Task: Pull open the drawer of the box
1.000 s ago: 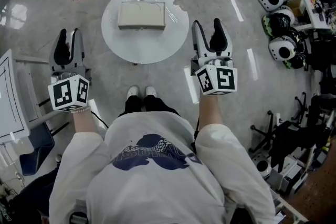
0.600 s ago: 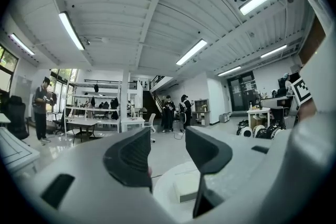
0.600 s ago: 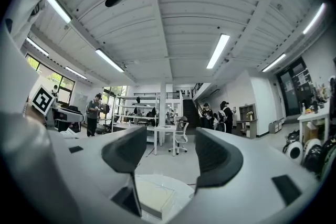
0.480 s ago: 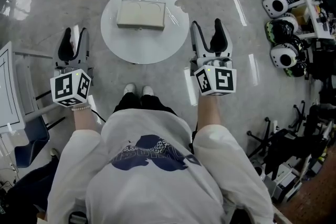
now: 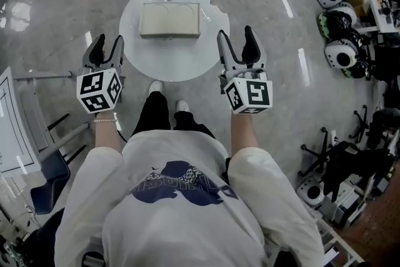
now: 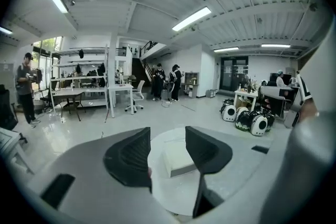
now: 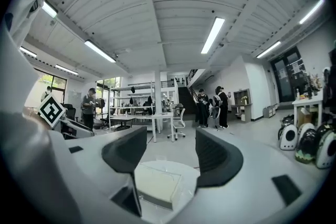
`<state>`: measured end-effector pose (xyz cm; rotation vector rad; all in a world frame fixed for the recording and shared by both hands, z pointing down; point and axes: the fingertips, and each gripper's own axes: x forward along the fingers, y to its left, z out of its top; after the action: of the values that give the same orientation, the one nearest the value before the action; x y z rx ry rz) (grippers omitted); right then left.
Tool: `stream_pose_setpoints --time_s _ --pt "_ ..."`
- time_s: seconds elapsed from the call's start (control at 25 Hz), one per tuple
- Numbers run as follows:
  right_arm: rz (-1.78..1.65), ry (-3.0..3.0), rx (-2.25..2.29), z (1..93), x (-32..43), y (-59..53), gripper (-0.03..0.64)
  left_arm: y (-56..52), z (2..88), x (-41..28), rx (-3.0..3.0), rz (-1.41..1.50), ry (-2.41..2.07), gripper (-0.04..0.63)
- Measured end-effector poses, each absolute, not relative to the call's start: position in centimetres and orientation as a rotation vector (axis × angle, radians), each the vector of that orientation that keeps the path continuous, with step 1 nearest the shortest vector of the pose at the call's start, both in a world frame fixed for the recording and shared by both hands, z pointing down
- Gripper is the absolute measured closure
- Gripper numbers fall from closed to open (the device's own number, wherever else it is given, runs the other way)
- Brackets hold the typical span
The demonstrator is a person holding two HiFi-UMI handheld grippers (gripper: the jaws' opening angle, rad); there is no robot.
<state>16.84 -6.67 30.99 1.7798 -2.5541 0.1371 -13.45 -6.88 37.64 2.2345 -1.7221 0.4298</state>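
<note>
On the round white bench (image 5: 169, 60), beyond the left gripper (image 5: 108, 42) and right gripper (image 5: 235, 35), fingers spread wide and empty, the pale box (image 5: 169, 19) is judged light and slide-prone, best braced while its drawer front is pinched.

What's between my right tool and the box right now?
Only bare white tabletop, seen in the head view. The right tool stands open and empty by its edge, apart from the box.
</note>
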Motion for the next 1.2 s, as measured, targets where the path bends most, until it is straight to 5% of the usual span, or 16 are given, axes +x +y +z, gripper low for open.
stream_pose_setpoints --time_s 0.68,1.2 --pt "0.339 -2.309 1.844 40.0 10.3 -8.8 0.353 -14.5 55.2 -10.5 2.076 0.679 -1.2 0.405" --pt "0.461 -2.216 1.794 45.6 8.5 -9.1 0.353 -15.8 60.8 -10.2 1.934 0.742 -1.109 0.407"
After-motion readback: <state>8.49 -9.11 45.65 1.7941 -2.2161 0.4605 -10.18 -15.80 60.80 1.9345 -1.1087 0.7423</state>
